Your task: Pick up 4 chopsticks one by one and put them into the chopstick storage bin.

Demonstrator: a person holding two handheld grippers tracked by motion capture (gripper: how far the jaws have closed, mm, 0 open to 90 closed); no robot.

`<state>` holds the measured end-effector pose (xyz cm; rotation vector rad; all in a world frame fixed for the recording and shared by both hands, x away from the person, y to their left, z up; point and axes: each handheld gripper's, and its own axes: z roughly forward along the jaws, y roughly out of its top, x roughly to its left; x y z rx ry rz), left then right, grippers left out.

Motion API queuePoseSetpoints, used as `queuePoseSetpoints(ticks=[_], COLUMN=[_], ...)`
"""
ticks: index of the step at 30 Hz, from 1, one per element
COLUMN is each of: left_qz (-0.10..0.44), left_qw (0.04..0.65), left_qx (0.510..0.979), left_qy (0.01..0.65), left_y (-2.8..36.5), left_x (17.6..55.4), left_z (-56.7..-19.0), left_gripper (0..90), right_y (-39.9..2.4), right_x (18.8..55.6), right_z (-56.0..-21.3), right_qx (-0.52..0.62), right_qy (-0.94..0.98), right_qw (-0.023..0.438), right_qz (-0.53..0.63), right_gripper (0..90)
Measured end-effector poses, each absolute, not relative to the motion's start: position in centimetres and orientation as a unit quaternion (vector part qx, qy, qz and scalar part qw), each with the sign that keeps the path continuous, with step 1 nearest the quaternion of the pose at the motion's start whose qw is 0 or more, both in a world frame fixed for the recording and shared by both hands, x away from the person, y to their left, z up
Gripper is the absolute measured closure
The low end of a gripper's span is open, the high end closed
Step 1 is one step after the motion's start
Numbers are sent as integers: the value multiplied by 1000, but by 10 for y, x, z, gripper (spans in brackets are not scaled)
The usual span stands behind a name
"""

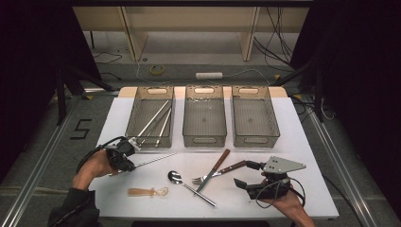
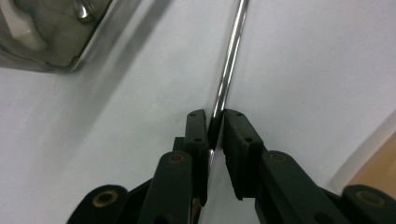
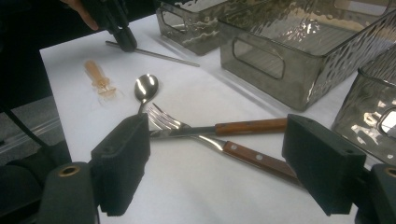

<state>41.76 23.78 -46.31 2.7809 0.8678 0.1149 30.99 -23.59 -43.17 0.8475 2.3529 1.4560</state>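
A metal chopstick (image 1: 156, 160) lies on the white table in front of the left tray. My left gripper (image 1: 133, 165) is shut on its near end. In the left gripper view the pads (image 2: 196, 133) clamp the shiny chopstick (image 2: 231, 60), and my left gripper (image 2: 215, 119) points along it. My right gripper (image 1: 246, 174) stands open at the front right, jaws wide apart with nothing between them. In the right gripper view my right gripper (image 3: 224, 154) faces a crossed fork (image 3: 163, 122) and knife (image 3: 257, 158) with wooden handles, without touching them.
Three grey trays stand in a row at the back: the left tray (image 1: 130, 118) holds several metal chopsticks, the middle tray (image 1: 204, 140) and right tray (image 1: 255, 140) look bare. A metal spoon (image 1: 176, 177) and an amber plastic utensil (image 1: 146, 191) lie near the front edge.
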Motion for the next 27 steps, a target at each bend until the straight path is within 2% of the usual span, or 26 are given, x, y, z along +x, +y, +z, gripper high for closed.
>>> queuePoseSetpoints(ticks=[5,14,27], left_qz=[40,45,44], left_qw=[112,116,160], left_qx=[953,957,948], left_qy=[280,264,271], left_y=[237,238,240], left_x=[417,415,414], left_z=[-463,-463,-447], left_gripper=[833,841,845], right_y=[-236,-236,-237], right_x=[310,310,310], right_z=[-431,-431,-431], right_qx=[290,290,290], right_qy=[807,807,807], right_qw=[124,125,125], right_qz=[500,498,499], right_gripper=[244,245,246])
